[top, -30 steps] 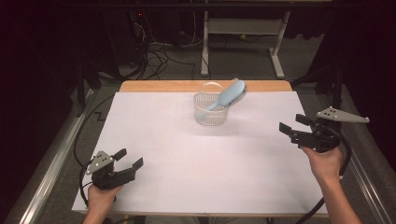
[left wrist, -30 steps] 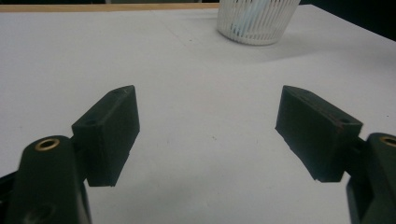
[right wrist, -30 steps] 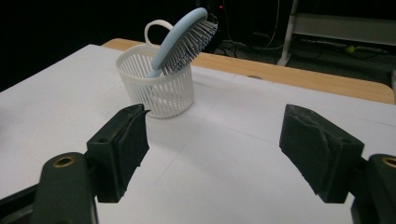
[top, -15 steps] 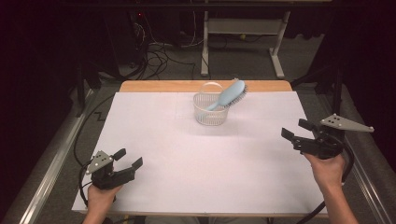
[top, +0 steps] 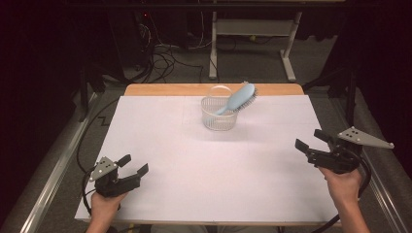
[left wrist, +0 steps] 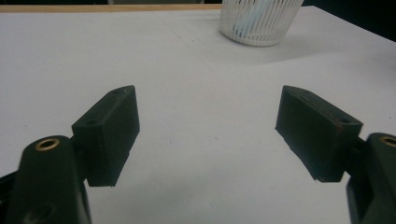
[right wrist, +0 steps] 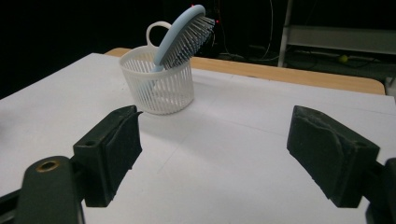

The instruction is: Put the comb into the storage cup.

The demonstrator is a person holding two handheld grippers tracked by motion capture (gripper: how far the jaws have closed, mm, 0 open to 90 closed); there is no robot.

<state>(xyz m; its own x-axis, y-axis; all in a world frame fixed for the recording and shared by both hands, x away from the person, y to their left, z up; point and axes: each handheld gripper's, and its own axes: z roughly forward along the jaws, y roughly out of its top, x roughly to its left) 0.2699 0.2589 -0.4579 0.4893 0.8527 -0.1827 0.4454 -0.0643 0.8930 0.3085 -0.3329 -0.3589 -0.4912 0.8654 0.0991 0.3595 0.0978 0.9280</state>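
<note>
High view shows the hairbrush (top: 239, 98) standing handle-down in the white basket (top: 218, 120) at the table's (top: 194, 194) far middle, so the placing looks finished. Right gripper (top: 311, 141) has just been opening its jaws, nothing between them; left gripper (top: 133, 164) rests wide apart, empty. Next, I judge, both simply retreat.

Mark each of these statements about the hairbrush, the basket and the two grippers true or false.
1. The hairbrush stands tilted in the basket. True.
2. The basket lies tipped on its side. False: it stands upright on the white table cover.
3. The right gripper holds the hairbrush. False: its fingers are open with nothing between them; they have just been opening.
4. The left gripper is open and holds nothing. True.
5. The hairbrush is pale blue. True.
</note>
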